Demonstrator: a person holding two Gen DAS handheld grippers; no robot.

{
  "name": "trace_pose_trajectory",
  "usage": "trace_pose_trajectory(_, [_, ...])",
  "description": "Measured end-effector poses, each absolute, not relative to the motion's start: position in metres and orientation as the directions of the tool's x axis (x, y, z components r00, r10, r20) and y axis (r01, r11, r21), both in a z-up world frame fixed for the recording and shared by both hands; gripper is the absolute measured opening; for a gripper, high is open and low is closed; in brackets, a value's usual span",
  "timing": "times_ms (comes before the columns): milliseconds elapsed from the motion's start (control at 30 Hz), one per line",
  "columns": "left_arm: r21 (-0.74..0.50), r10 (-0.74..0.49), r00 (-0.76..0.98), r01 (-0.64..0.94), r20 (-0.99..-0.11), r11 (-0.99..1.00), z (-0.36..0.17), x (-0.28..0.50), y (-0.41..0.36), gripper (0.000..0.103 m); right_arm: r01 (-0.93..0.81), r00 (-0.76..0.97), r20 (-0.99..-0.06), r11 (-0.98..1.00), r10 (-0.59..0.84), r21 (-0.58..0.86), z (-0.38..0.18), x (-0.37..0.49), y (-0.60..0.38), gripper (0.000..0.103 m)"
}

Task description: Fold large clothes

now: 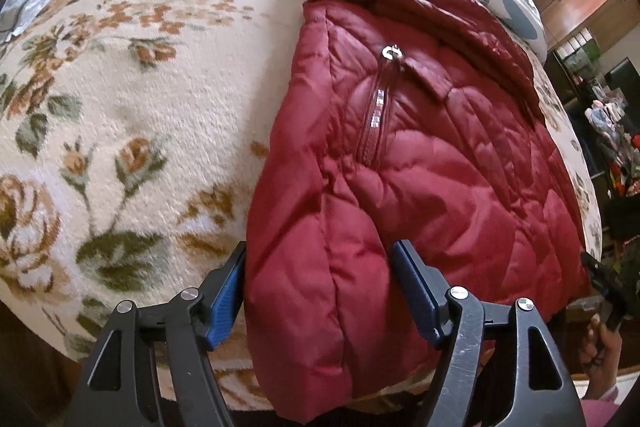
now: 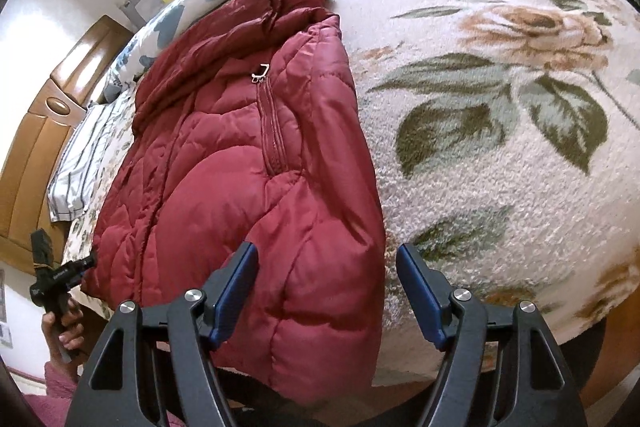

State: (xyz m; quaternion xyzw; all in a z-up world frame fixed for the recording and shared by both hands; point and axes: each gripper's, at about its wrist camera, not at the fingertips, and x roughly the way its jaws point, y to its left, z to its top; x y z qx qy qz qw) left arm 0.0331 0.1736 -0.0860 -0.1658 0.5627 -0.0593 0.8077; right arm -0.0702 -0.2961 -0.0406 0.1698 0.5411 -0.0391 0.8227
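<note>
Judged the jacket [image 1: 400, 187] puffy, light, slick, best pinched at its near hem corners hanging off the bed [image 1: 140, 107]; left gripper [image 1: 320, 291] and right gripper [image 2: 326, 291] both agape, unclamped

Twin handheld grippers show matching builds: the left gripper [image 1: 320, 291] and the right gripper [image 2: 326, 291] each carry black, scuffed linkage arms pinned with round silver screws and ending in ribbed blue pads [image 1: 414, 291]. At 4 o'clock in the left wrist view, a hand [image 1: 600, 351] emerges from a pink sleeve [image 1: 600, 409]. At 8 o'clock in the right wrist view, the other hand [image 2: 64, 331] wears the same pink knit.
</note>
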Motion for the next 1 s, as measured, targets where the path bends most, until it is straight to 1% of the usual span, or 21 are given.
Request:
trace_pose_trajectory(267, [-0.366,-0.324,0.338,-0.069,-0.884,0.928,-0.094,0.032,0.169,0.073,0.231,0.403,-0.899,0.932,0.169,0.278,-0.052,-0.075,-0.29,0.074])
trace_pose_trajectory(500, [-0.341,-0.312,0.326,-0.033,-0.893,0.94,-0.096,0.032,0.154,0.073,0.21,0.398,-0.898,0.935,0.185,0.286,-0.057,-0.077,-0.282,0.074])
trace_pose_trajectory(533, [-0.339,-0.312,0.324,-0.029,-0.893,0.94,-0.096,0.032,0.152,0.073,0.21,0.399,-0.898,0.934,0.187,0.288,-0.057,-0.077,-0.282,0.072])
trace_pose_trajectory(633, [-0.328,-0.304,0.326,-0.018,-0.895,0.945,-0.095,0.032,0.147,0.071,0.207,0.398,-0.896,0.932,0.196,0.296,-0.059,-0.078,-0.282,0.072])
trace_pose_trajectory(700, [-0.328,-0.307,0.327,-0.008,-0.894,0.945,-0.094,0.031,0.146,0.064,0.203,0.397,-0.895,0.932,0.201,0.299,-0.059,-0.08,-0.282,0.072])
trace_pose_trajectory(733, [-0.332,-0.312,0.328,-0.004,-0.892,0.943,-0.093,0.03,0.146,0.056,0.2,0.398,-0.895,0.933,0.203,0.3,-0.059,-0.08,-0.281,0.07])
trace_pose_trajectory(767, [-0.338,-0.32,0.331,0.002,-0.888,0.941,-0.093,0.029,0.145,0.048,0.195,0.399,-0.894,0.934,0.205,0.301,-0.059,-0.081,-0.281,0.064])
trace_pose_trajectory(800, [-0.34,-0.323,0.332,0.008,-0.886,0.94,-0.091,0.029,0.145,0.044,0.187,0.4,-0.893,0.936,0.204,0.298,-0.059,-0.082,-0.279,0.061])
trace_pose_trajectory(867, [-0.339,-0.325,0.337,0.017,-0.884,0.941,-0.089,0.029,0.145,0.033,0.171,0.407,-0.889,0.939,0.209,0.299,-0.057,-0.08,-0.276,0.045])
trace_pose_trajectory(900, [-0.337,-0.324,0.34,0.021,-0.883,0.941,-0.088,0.029,0.144,0.032,0.165,0.412,-0.887,0.941,0.207,0.296,-0.055,-0.08,-0.274,0.043])
trace_pose_trajectory(967, [-0.326,-0.315,0.347,0.029,-0.883,0.945,-0.084,0.028,0.141,0.026,0.149,0.419,-0.885,0.946,0.204,0.288,-0.052,-0.079,-0.269,0.033])
trace_pose_trajectory(1000, [-0.321,-0.311,0.352,0.033,-0.883,0.947,-0.082,0.028,0.14,0.025,0.142,0.424,-0.883,0.948,0.202,0.285,-0.05,-0.078,-0.267,0.032])
